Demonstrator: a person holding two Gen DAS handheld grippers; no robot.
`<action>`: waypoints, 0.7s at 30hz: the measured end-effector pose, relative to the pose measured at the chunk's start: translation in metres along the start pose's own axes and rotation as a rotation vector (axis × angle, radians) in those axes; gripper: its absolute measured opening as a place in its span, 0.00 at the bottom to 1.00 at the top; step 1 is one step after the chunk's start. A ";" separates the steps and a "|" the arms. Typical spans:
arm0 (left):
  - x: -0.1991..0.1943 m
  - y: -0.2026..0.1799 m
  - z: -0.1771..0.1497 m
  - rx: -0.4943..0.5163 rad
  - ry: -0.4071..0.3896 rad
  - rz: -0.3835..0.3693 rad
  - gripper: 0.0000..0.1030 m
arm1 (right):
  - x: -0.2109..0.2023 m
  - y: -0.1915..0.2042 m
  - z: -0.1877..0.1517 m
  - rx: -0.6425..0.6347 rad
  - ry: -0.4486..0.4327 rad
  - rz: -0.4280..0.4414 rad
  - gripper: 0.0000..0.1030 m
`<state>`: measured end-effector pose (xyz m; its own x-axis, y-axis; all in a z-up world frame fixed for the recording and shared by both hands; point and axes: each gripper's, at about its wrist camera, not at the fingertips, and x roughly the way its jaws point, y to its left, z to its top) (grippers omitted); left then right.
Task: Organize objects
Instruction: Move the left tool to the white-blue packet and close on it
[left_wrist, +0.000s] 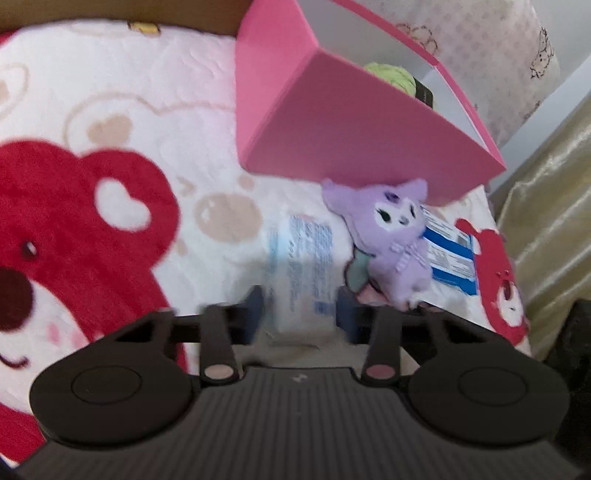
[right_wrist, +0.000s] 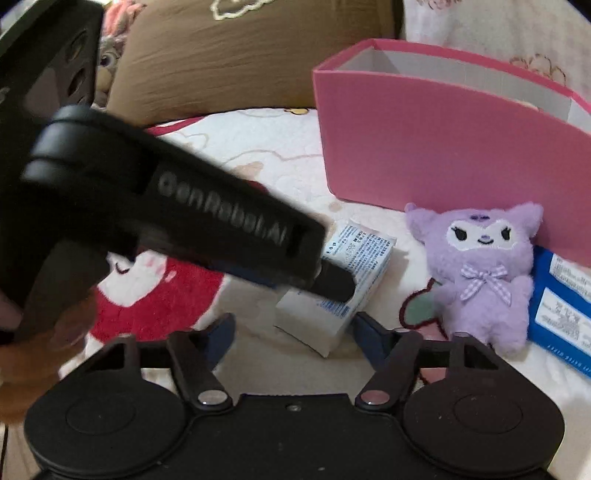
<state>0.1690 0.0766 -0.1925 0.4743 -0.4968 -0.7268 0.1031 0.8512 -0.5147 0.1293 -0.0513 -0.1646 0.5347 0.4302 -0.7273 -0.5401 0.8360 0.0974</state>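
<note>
The left tool (left_wrist: 300, 308) clamps a small white box (left_wrist: 301, 273) lying on a bear-print blanket (left_wrist: 122, 122), while the right tool (right_wrist: 293, 328) stands half-open around the same box, not touching. Just beside sits a purple plush toy (right_wrist: 480, 273), against a pink box (right_wrist: 443, 147).

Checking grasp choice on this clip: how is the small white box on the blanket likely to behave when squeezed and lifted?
The small white box looks like thin printed carton, so probably light and liable to dent under a hard squeeze. Its flat sides should hold without rolling. It lies on a soft plush blanket, so it may tilt or sink if pushed.
</note>
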 end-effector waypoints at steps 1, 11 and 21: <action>-0.001 0.000 -0.001 -0.001 -0.006 0.000 0.31 | -0.001 0.000 0.000 -0.009 0.002 -0.020 0.55; 0.001 0.003 -0.004 -0.059 0.027 -0.040 0.21 | -0.015 -0.018 -0.006 -0.085 0.042 -0.016 0.48; 0.011 -0.004 -0.015 -0.047 0.004 -0.046 0.24 | -0.011 -0.024 -0.008 -0.004 0.014 -0.031 0.48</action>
<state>0.1606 0.0651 -0.2057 0.4666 -0.5359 -0.7036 0.0835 0.8187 -0.5682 0.1309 -0.0787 -0.1646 0.5426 0.3990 -0.7392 -0.5256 0.8477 0.0718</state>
